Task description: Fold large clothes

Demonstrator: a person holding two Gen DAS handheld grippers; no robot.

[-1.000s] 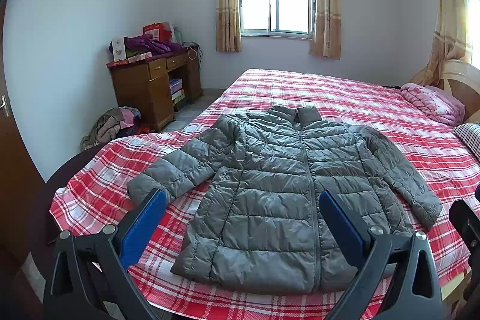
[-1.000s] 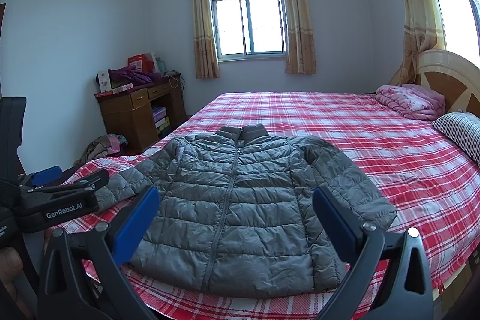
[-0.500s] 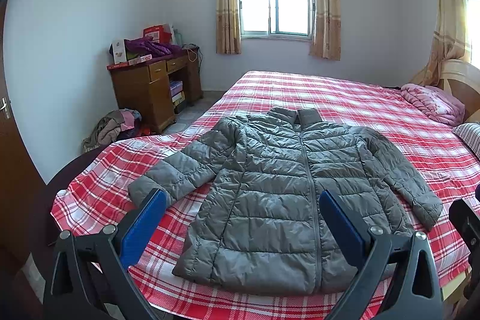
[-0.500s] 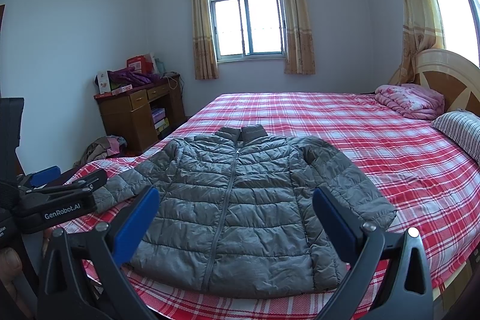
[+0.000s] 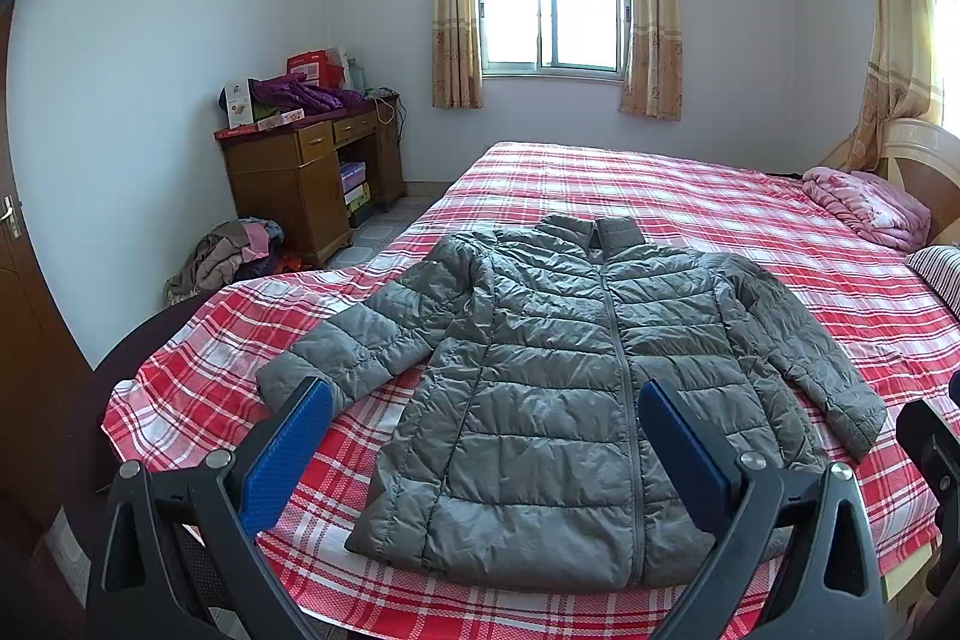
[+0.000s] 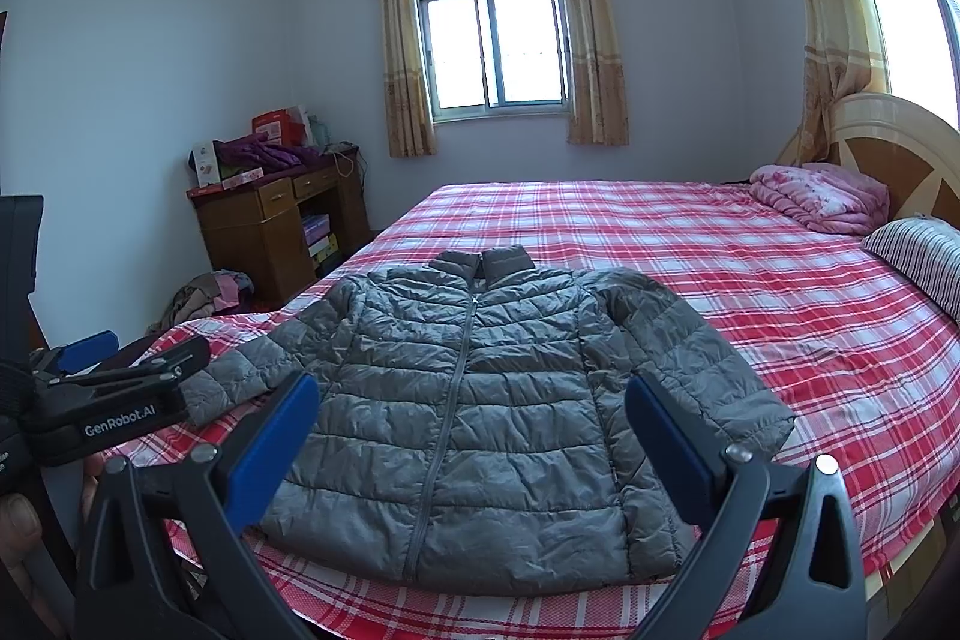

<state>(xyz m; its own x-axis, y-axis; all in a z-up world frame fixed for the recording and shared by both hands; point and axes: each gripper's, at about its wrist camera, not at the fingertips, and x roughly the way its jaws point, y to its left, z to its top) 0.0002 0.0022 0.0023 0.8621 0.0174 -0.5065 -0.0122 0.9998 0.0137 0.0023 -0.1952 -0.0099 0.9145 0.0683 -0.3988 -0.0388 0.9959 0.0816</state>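
Observation:
A grey quilted puffer jacket (image 5: pixel 558 376) (image 6: pixel 480 394) lies flat and zipped on the red plaid bed (image 5: pixel 690 196) (image 6: pixel 750 292), collar toward the window, both sleeves spread outward. My left gripper (image 5: pixel 483 418) hovers open above the bed's near edge, short of the jacket's hem, nothing between its blue pads (image 5: pixel 288 448). My right gripper (image 6: pixel 471 418) is open too, held just before the hem, with blue pads (image 6: pixel 672 448) wide apart. The left gripper's body (image 6: pixel 114 400) shows at the right wrist view's left edge, beside the left sleeve cuff.
A wooden desk (image 5: pixel 306 172) with boxes and purple clothes stands by the left wall, with a heap of clothes (image 5: pixel 234 256) on the floor beside it. A folded pink quilt (image 6: pixel 822 196) and a striped pillow (image 6: pixel 918 256) lie by the headboard. A window with curtains (image 5: pixel 552 10) is behind.
Almost nothing has moved; both views shift only slightly. Both grippers stay open and the jacket lies as before.

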